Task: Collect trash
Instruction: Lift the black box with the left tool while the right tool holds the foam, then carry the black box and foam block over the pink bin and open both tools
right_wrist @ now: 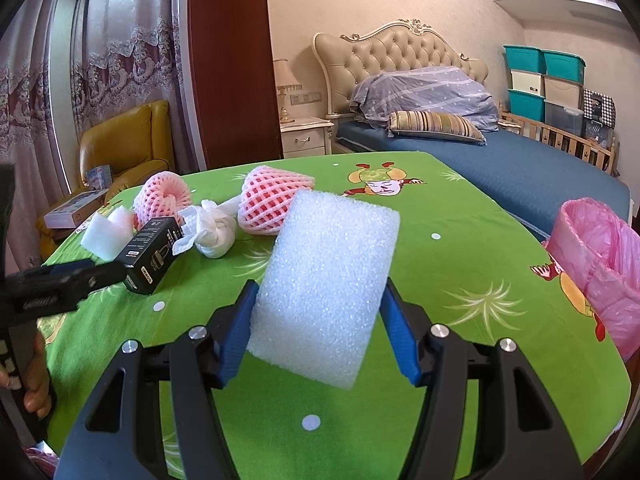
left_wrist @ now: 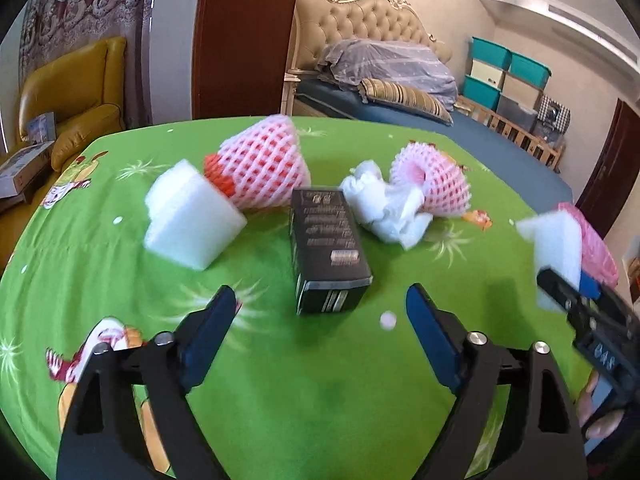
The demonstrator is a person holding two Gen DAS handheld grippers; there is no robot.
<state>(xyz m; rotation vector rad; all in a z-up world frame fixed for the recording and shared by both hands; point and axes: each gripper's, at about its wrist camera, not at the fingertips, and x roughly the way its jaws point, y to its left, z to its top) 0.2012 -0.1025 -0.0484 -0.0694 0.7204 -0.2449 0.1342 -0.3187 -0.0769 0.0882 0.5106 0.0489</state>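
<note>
My right gripper (right_wrist: 318,292) is shut on a white foam block (right_wrist: 326,284) and holds it above the green tablecloth (right_wrist: 460,272). A pink trash bag (right_wrist: 600,264) stands to its right. My left gripper (left_wrist: 320,300) is open, just short of a black box (left_wrist: 326,250). Behind the box lie a second white foam block (left_wrist: 190,216), a pink foam net over something red (left_wrist: 262,164), crumpled white tissue (left_wrist: 386,206) and another pink foam net (left_wrist: 434,176). The right gripper with its foam block (left_wrist: 554,248) shows at the right of the left wrist view.
A bed with blue sheet (right_wrist: 500,160) stands behind the table. A yellow armchair (right_wrist: 124,148) with boxes is at the back left. A dark wooden door panel (right_wrist: 232,60) rises behind the table. Stacked storage bins (right_wrist: 544,80) are at the far right.
</note>
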